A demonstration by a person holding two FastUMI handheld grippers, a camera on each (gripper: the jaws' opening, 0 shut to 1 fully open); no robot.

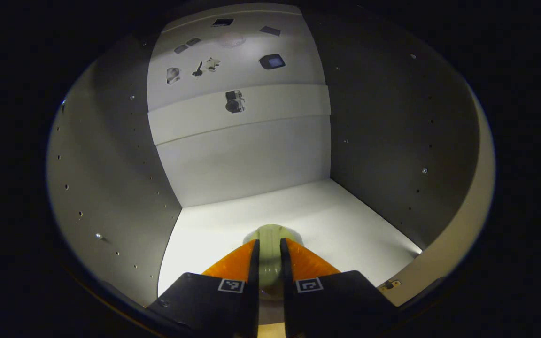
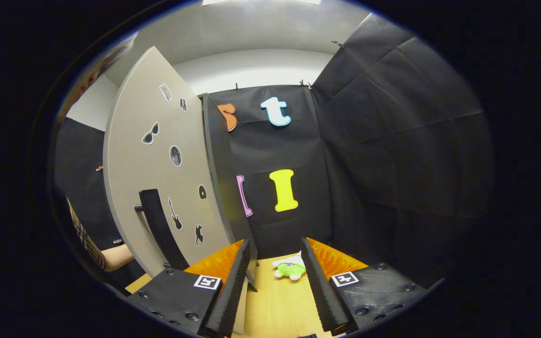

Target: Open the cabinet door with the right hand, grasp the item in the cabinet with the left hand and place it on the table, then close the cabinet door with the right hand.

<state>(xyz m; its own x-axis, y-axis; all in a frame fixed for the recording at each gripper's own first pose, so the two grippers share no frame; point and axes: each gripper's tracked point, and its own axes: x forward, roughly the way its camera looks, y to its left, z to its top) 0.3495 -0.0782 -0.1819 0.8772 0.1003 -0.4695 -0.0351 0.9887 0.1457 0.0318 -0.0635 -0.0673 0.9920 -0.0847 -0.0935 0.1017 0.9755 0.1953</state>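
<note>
One of the three steps looks finished to us, the second is under way, and the third has not begun. Starting nearest in the left gripper view, our left gripper (image 1: 269, 263) has its fingers drawn close together on a pale greenish item (image 1: 270, 244), one finger on each side of it, so we judge it pinched and the grasp made. The part of the item that shows past the fingertips is small and rounded, and we cannot say for certain what it is or whether it is already lifted off the cabinet floor (image 1: 327, 220) beneath it. Beyond it are the cabinet's white back panel (image 1: 242, 159) and its two grey side walls, so the item is inside the cabinet and we have yet to draw it out and set it on the table. In the right gripper view, our right gripper (image 2: 274, 272) hangs with its fingers spread wide and nothing between them, above the wooden table (image 2: 275, 305). Just past its tips a small green and white plush toy (image 2: 290, 270) lies on the table. To the left the cabinet door (image 2: 158, 178) is swung well open, its dark handle (image 2: 158, 225) facing us and apart from the fingers. Closing it falls to the right hand once the item is out.
</note>
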